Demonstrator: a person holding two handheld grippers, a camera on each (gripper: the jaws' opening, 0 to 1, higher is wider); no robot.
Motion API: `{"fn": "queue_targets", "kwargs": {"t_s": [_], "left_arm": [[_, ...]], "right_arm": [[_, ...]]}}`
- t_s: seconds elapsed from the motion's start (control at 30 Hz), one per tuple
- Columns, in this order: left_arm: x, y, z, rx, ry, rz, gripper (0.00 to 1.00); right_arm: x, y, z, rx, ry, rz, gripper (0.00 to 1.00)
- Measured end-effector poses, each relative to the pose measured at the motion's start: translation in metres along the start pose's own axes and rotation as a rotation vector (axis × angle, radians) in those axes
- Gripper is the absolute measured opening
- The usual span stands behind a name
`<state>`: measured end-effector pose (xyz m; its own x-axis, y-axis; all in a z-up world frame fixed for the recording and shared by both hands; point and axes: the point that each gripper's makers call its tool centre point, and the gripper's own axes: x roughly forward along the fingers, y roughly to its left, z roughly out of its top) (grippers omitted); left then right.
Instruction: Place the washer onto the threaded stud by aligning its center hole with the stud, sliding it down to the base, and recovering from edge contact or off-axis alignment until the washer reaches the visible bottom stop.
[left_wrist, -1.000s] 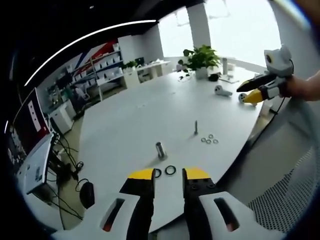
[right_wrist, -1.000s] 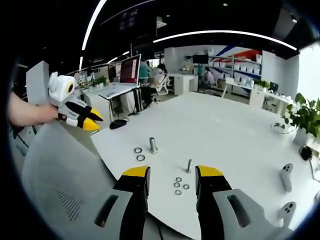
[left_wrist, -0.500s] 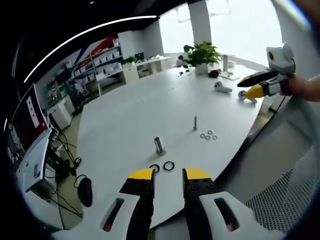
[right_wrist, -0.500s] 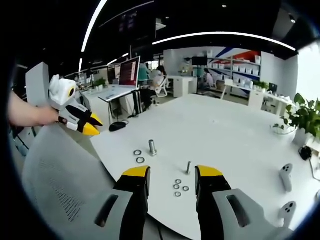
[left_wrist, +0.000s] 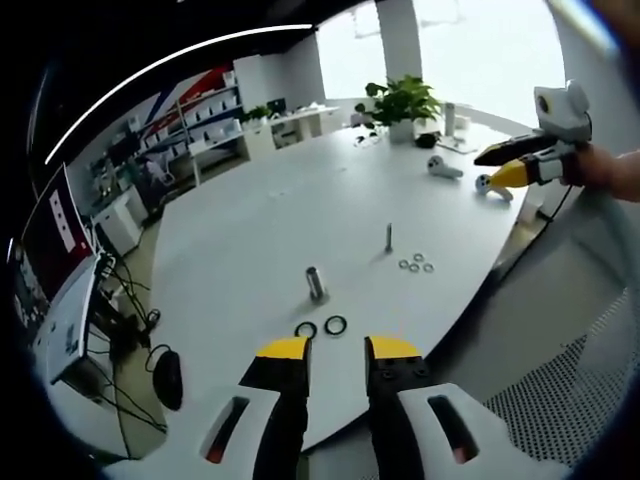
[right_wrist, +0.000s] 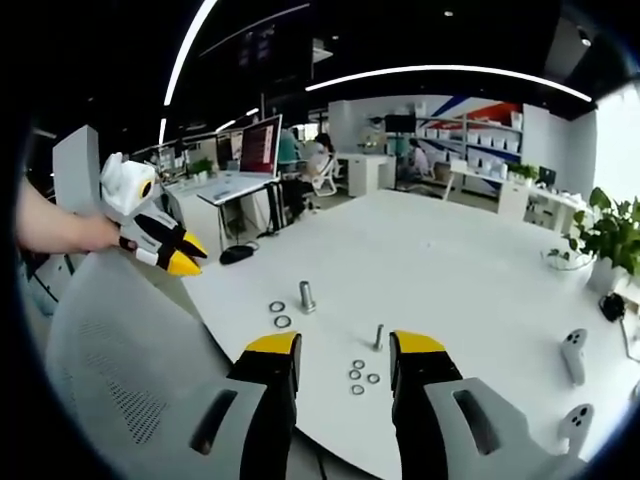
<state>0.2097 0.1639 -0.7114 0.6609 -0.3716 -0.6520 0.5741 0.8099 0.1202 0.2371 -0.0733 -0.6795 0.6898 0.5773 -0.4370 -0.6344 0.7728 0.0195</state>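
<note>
Approach step: left tongs (left_wrist: 336, 348) narrow and empty, right tongs (right_wrist: 344, 345) wide and empty, above table (right_wrist: 470, 260). Next: grasp small washers (right_wrist: 360, 377) near thin threaded stud (right_wrist: 378, 334).

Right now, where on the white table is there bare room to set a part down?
Free: the broad white tabletop beyond the thin threaded stud, toward the potted green plant. Crowded: the near edge, with the small silver washers, the thicker metal stud and two dark rings.
</note>
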Motion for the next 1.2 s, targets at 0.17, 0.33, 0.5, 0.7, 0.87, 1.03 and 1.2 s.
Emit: {"fn": "queue_targets", "kwargs": {"t_s": [0.17,0.33,0.5,0.7,0.87,1.03,1.2], "left_arm": [[-0.001,0.001,-0.001,-0.010,-0.002,0.002,0.19],[-0.001,0.002,0.001,-0.009,-0.014,0.001,0.19],[0.004,-0.002,-0.013,-0.110,0.055,-0.041,0.19],[0.007,-0.001,-0.017,-0.113,0.089,-0.043,0.22],[0.010,0.004,-0.028,-0.208,0.146,-0.048,0.23],[0.015,0.013,-0.037,-0.257,0.193,-0.055,0.24],[0.027,0.020,-0.047,-0.224,0.267,-0.059,0.26]], "right_arm": [[0.001,0.004,-0.004,-0.013,0.021,0.008,0.38],[0.000,0.001,-0.003,-0.006,0.018,-0.003,0.38],[0.001,0.003,-0.004,-0.023,0.025,0.003,0.38],[-0.003,-0.002,-0.002,-0.004,0.009,-0.010,0.38],[-0.001,0.000,-0.005,0.020,0.021,0.014,0.38],[-0.001,0.002,-0.003,-0.007,0.015,0.011,0.38],[-0.002,-0.003,-0.006,0.015,0.021,-0.003,0.38]]}}
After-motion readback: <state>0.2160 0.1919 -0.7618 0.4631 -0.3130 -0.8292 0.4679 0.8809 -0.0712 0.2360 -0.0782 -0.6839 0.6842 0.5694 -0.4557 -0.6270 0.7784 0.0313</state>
